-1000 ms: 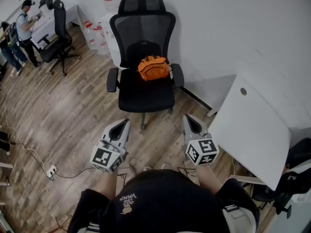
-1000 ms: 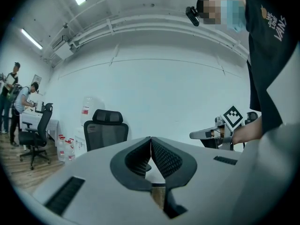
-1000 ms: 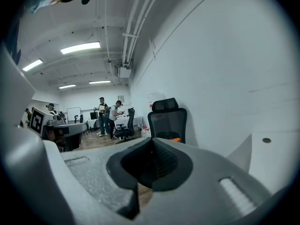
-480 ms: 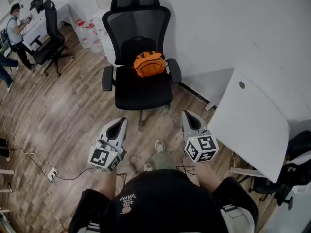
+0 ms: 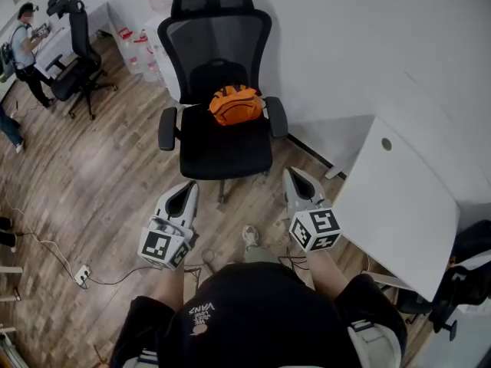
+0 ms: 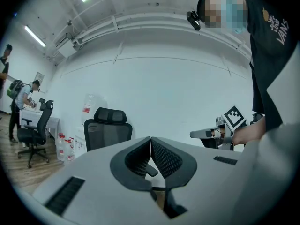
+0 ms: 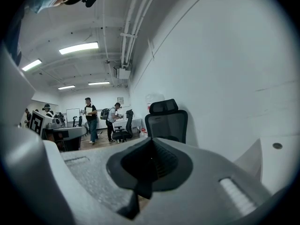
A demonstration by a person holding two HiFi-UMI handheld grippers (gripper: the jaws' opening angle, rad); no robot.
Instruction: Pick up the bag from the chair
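L gripper (image 5: 189,188) & R gripper (image 5: 292,175) are held low in front of the person, side by side, tips pointing fwd at the office chair (image 5: 224,148). Both jaw pairs are pressed together, nothing btwn them. The orange bag (image 5: 235,104) sits at seat rear against the backrest, btwn the armrests, well apart from both grippers. Open wood floor (image 5: 115,167) lies ahead & to the left; the white desk (image 5: 406,213) edge is near the R gripper.
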